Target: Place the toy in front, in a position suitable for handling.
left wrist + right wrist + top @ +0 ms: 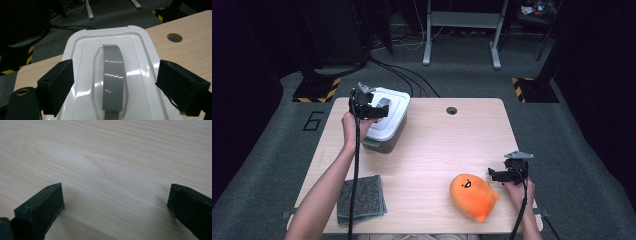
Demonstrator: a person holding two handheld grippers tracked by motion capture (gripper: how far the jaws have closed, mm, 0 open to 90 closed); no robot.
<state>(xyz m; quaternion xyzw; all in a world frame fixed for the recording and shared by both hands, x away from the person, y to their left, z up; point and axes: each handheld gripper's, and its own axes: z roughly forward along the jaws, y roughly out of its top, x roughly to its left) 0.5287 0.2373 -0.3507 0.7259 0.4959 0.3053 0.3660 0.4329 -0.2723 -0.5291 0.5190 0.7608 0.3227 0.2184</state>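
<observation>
A grey box with a white lid (393,102) stands at the table's far left. In the left gripper view the lid (140,50) has a grey handle (113,75) lying flat in its recess. My left gripper (379,111) hovers just over that lid. It (116,72) is open, one jaw on each side of the handle and neither touching it. My right gripper (494,175) is low at the near right, beside an orange plush toy (472,195). In its own view it (115,197) is open over bare wood.
A folded grey cloth (362,197) lies near the front left edge of the wooden table (437,145). A round cable hole (451,110) sits at the far middle. Beyond the table are grey floor, cables and a white stand's legs.
</observation>
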